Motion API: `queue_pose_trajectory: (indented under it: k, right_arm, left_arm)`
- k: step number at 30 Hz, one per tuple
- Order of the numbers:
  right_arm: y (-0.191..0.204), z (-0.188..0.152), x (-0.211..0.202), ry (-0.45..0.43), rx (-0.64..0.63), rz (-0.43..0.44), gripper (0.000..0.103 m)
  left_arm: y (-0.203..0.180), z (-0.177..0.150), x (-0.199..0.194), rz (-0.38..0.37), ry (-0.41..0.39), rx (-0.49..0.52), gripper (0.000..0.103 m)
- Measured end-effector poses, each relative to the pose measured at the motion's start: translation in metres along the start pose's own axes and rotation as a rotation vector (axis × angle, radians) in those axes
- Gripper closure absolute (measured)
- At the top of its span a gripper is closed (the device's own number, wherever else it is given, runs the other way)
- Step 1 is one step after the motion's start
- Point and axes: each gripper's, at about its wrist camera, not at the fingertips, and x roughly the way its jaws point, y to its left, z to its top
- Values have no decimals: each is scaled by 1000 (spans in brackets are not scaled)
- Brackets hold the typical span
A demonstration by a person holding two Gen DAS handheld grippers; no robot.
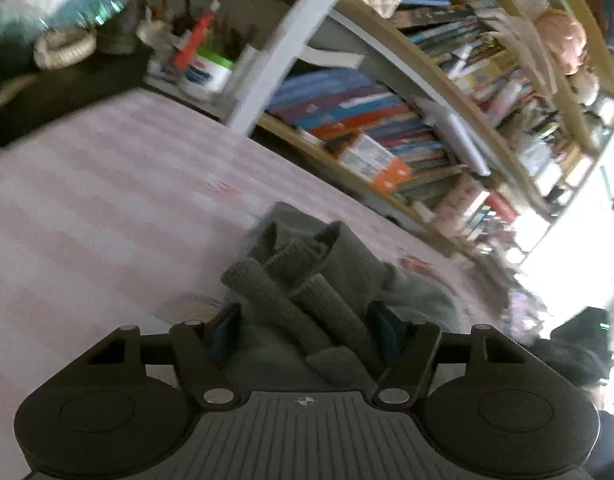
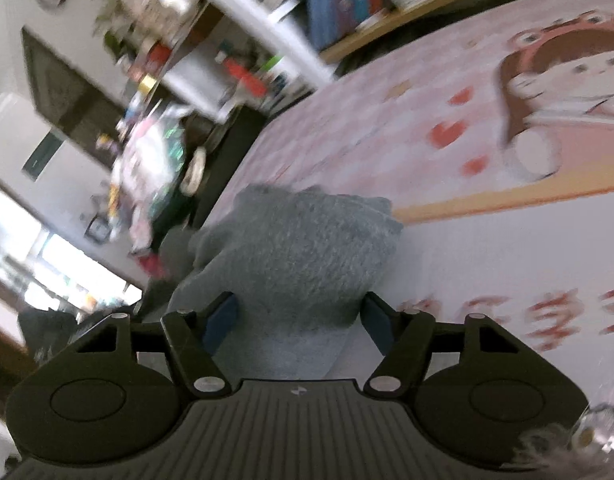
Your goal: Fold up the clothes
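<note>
A grey knit garment (image 1: 307,264) lies bunched between the fingers of my left gripper (image 1: 307,332). Its ribbed cuffs and folds stick up ahead of the blue finger pads (image 1: 227,330), which stand wide with cloth filling the gap. In the right wrist view the same grey garment (image 2: 295,248) hangs in a fuzzy clump between the wide-set fingers of my right gripper (image 2: 299,320), above the pink bed cover (image 2: 487,240). Neither view shows whether the pads pinch the cloth.
A pink striped bed cover (image 1: 107,208) with a cartoon print (image 2: 559,92) spreads below. Bookshelves (image 1: 407,120) packed with books line the far side. A dark side table (image 1: 67,84) holds jars and a pen cup. A bright window (image 1: 579,248) lies right.
</note>
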Motion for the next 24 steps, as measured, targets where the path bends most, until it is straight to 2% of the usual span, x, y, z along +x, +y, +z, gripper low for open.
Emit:
queue_pose_trajectory:
  k: [6, 9, 13, 18, 21, 24]
  right_arm:
    - [-40, 13, -54, -142, 20, -131, 37]
    - [-61, 17, -79, -186, 40, -192, 36]
    - [-77, 18, -100, -215, 59, -230, 36]
    - [-84, 13, -120, -228, 75, -215, 36]
    - [-84, 7, -128, -215, 67, -196, 35]
    - [-87, 1, -124, -185, 54, -216, 35]
  left_arm:
    - [-47, -19, 37, -159, 91, 23, 36]
    - [-69, -26, 58, -216, 125, 24, 36]
    - [-86, -28, 80, -232, 131, 3, 36]
    - [-99, -33, 89, -244, 149, 4, 36]
    - [-102, -37, 88, -261, 164, 4, 36]
    - [-100, -39, 90, -257, 166, 2, 36]
